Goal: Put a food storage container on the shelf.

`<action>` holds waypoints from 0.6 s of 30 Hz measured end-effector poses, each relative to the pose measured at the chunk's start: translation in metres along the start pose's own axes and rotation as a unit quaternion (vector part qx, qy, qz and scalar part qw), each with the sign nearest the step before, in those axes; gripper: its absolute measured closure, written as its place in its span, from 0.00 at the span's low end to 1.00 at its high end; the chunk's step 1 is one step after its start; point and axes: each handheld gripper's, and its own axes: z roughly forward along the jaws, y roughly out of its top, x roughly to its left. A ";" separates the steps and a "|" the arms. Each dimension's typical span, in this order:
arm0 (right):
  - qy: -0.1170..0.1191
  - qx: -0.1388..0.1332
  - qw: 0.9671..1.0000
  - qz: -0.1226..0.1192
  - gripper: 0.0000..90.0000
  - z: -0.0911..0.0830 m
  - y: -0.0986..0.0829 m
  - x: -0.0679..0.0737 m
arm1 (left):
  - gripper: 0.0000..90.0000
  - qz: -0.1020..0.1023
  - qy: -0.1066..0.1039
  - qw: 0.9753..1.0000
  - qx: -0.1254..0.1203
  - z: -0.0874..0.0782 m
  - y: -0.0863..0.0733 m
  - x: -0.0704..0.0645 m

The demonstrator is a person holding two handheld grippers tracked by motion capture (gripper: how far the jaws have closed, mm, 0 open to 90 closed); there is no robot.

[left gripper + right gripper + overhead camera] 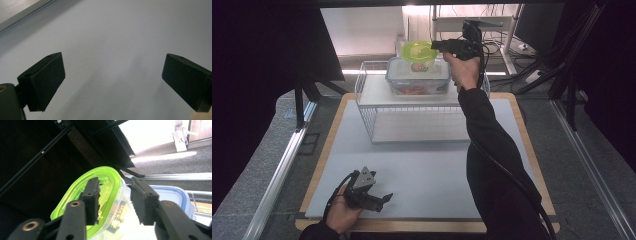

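My right tongs (438, 46) are raised at the far end of the surface, above the white wire rack (372, 107). Their jaws stand partly apart with the rim of the clear plastic tub with the lime-green lid (419, 52) between them: in the right gripper view one jaw lies over the green lid (100, 185) and the other sits off its edge. I cannot tell whether the pads actually press on it.

The green-lidded tub is tilted and sits on top of the larger clear plastic box with the blue-rimmed lid (418, 77); a printed label shows through its wall. The blue-rimmed box rests on the top shelf of the wire rack, and reddish contents show through its side.

My left tongs (379, 199) are low at the near left corner of the pale grey mat (427, 170) that covers the wood-edged surface (328, 150), well apart from the rack. In the left gripper view their two black jaws stand wide apart with nothing between them, just above the bare mat (112, 50).

My right sleeve (489, 150) runs across the right side of the mat.
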 end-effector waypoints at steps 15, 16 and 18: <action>0.012 0.015 0.994 -0.112 0.21 -0.026 -0.011 0.009 | 0.05 -0.001 0.001 1.000 0.000 0.000 0.000 0.000; 0.016 0.017 0.992 -0.121 0.18 -0.029 -0.013 0.008 | 0.05 -0.001 0.001 1.000 0.000 0.000 0.000 0.000; 0.018 0.022 0.991 -0.134 0.16 -0.034 -0.018 0.007 | 0.05 -0.001 0.001 1.000 0.000 0.000 0.000 0.000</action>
